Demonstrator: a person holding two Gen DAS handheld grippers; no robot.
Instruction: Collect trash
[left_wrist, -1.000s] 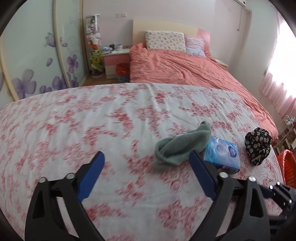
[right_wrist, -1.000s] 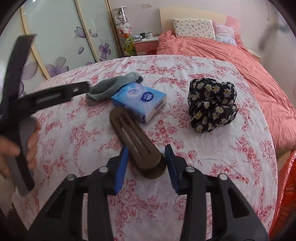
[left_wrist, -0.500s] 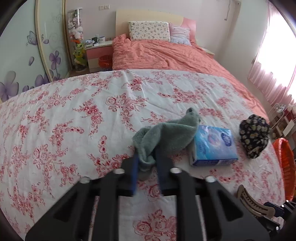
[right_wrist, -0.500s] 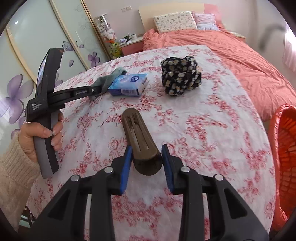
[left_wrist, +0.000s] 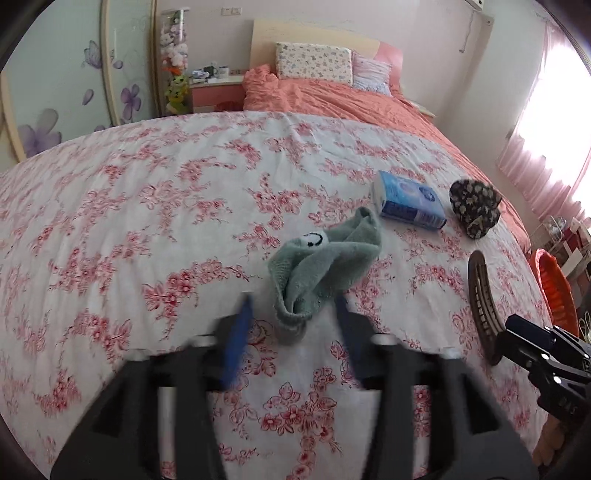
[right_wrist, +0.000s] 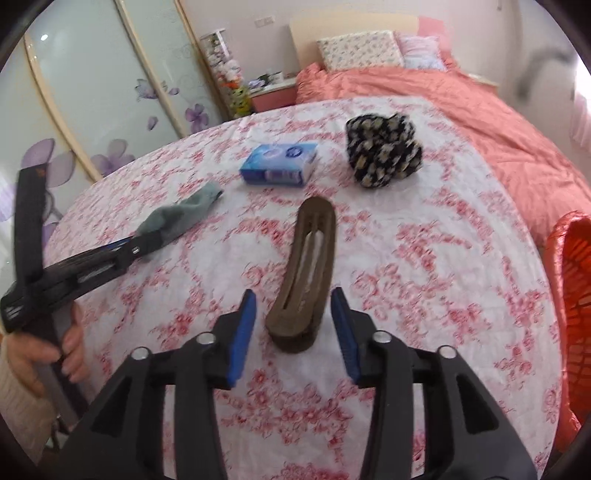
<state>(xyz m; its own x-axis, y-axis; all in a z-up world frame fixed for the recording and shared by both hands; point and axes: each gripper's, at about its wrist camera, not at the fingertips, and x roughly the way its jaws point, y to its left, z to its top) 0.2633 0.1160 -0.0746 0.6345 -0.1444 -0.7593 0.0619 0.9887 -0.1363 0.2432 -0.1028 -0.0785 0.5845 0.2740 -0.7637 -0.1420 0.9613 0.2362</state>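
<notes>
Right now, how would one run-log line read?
left tool: opening, green sock between, unpressed | right tool: opening, brown clip between | basket: right edge

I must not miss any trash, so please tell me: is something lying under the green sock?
Around the green sock only the floral bedsheet shows. Nothing pokes out, but the spot beneath its folds is covered, so small items could hide there.

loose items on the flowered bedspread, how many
4: green sock at the left gripper; brown hair clip between the right gripper's pads; blue tissue pack; daisy-print bundle farthest right.
</notes>
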